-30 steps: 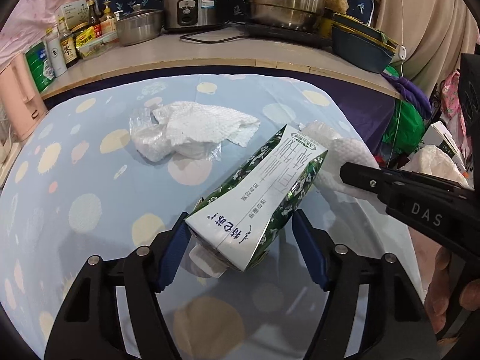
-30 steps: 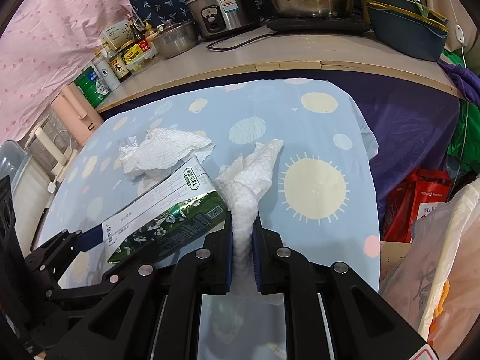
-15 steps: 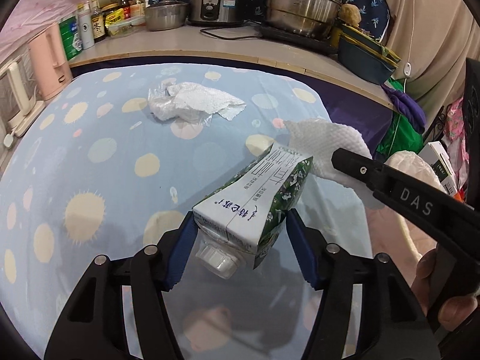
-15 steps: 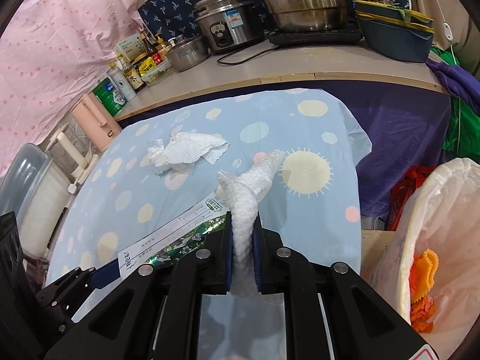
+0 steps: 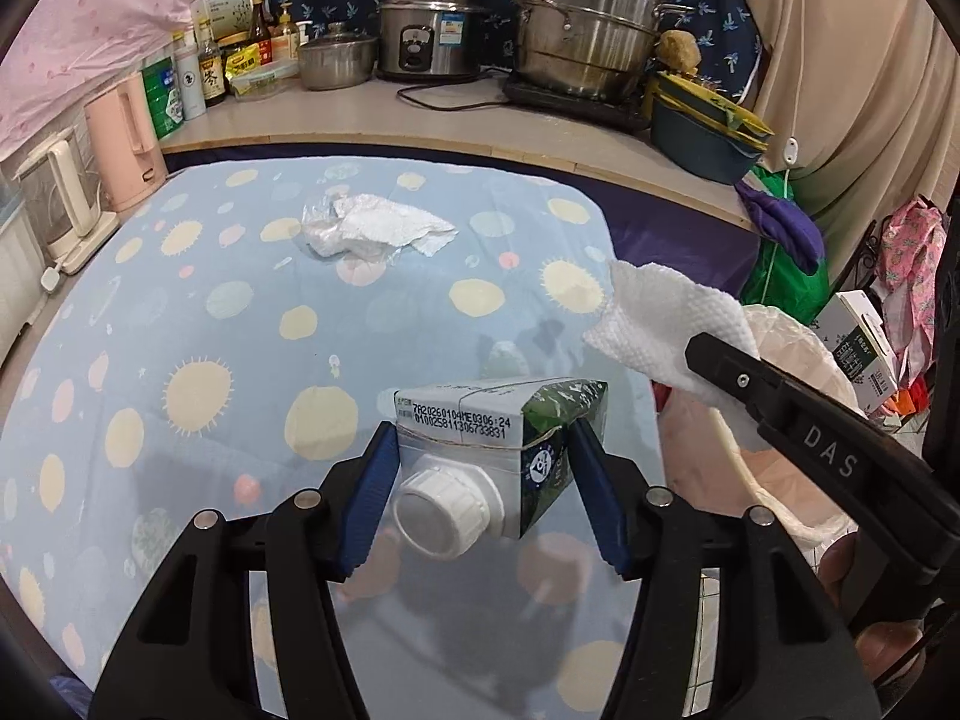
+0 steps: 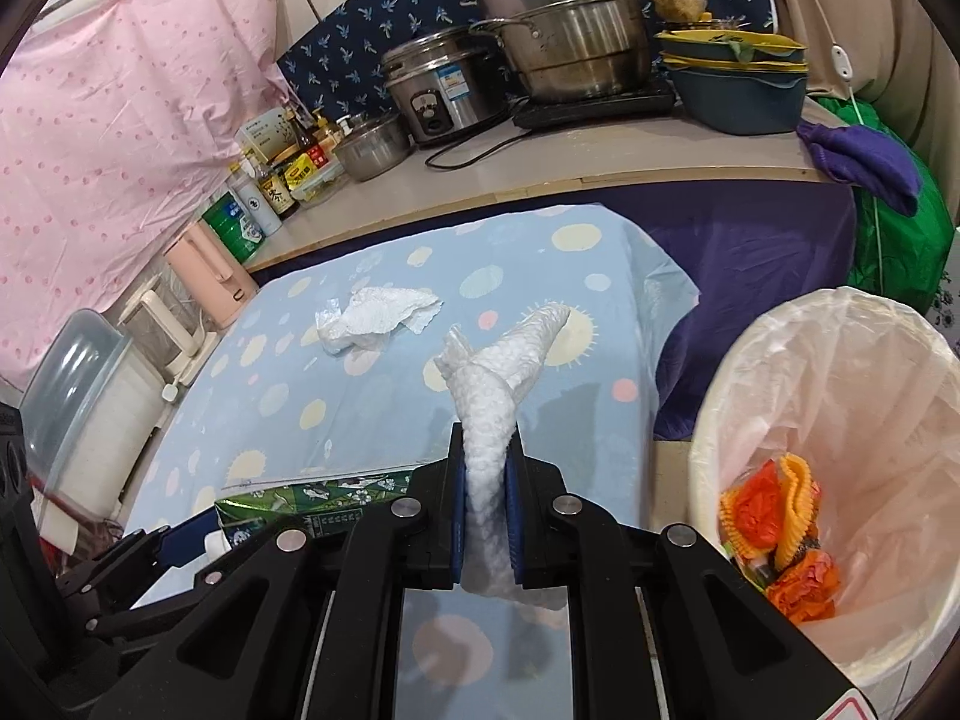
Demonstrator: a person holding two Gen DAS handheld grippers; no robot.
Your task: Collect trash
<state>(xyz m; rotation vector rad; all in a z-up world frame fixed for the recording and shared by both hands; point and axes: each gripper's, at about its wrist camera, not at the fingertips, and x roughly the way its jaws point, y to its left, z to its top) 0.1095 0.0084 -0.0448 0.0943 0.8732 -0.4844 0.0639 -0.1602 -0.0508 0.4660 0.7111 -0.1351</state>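
Note:
My left gripper (image 5: 483, 480) is shut on a green and white drink carton (image 5: 510, 438), held cap end toward the camera above the table; the carton also shows in the right wrist view (image 6: 312, 495). My right gripper (image 6: 486, 501) is shut on a twisted white paper towel (image 6: 498, 384), which also shows in the left wrist view (image 5: 666, 318). A crumpled paper towel with clear plastic (image 5: 372, 228) lies on the blue dotted tablecloth (image 5: 180, 312); it also shows in the right wrist view (image 6: 378, 318). A lined trash bin (image 6: 774, 330) stands right of the table, holding orange scraps.
A counter (image 5: 420, 120) behind the table carries pots, a rice cooker (image 5: 432, 30), bottles and a blue basin (image 5: 702, 138). A pink kettle (image 5: 126, 144) and a white kettle stand at the left. Bags and boxes crowd the floor at the right.
Both grippers have lifted and pulled back from the table toward the bin. The carton has turned cap end toward the camera. The bin is now fully in the right wrist view.

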